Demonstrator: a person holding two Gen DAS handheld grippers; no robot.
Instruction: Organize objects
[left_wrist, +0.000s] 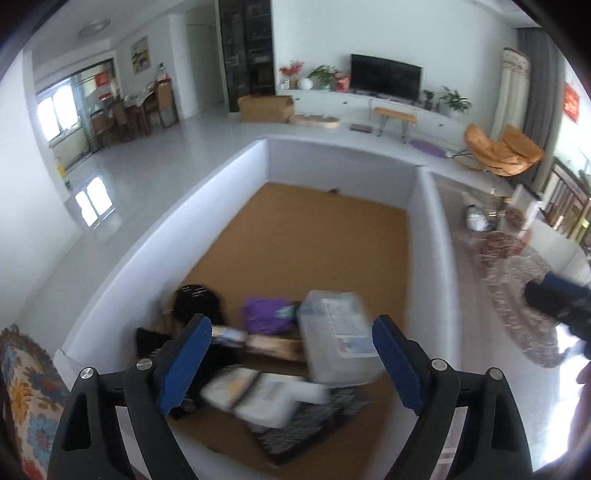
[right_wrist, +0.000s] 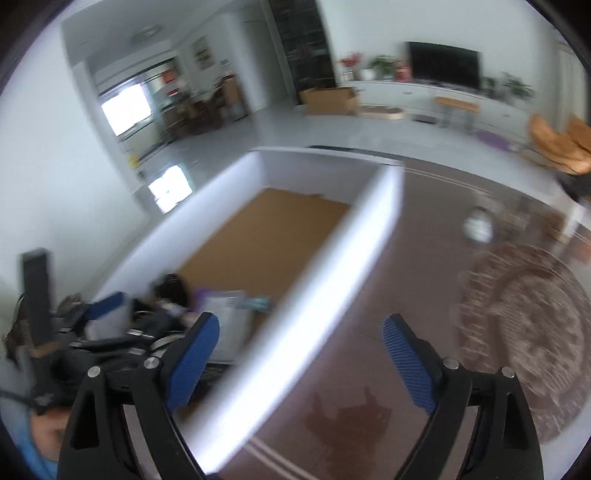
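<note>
A large white box (left_wrist: 236, 173) with a brown cardboard floor stands on a table. At its near end lie a clear plastic container (left_wrist: 340, 336) with a printed label, a purple packet (left_wrist: 264, 314), a black item (left_wrist: 195, 299), white packets (left_wrist: 258, 395) and a dark patterned cloth (left_wrist: 306, 424). My left gripper (left_wrist: 291, 363) is open and empty, held above these items. My right gripper (right_wrist: 301, 363) is open and empty, above the box's right wall (right_wrist: 295, 328) and the brown table (right_wrist: 369, 295). The left gripper also shows in the right wrist view (right_wrist: 107, 310).
A round lace doily (right_wrist: 528, 332) and a white round object (right_wrist: 478, 225) lie on the table right of the box. A dark stain (right_wrist: 347, 417) marks the tabletop. A floral cushion (left_wrist: 26, 387) is at the left. Behind is a living room with a TV (left_wrist: 386, 77) and an orange chair (left_wrist: 502, 151).
</note>
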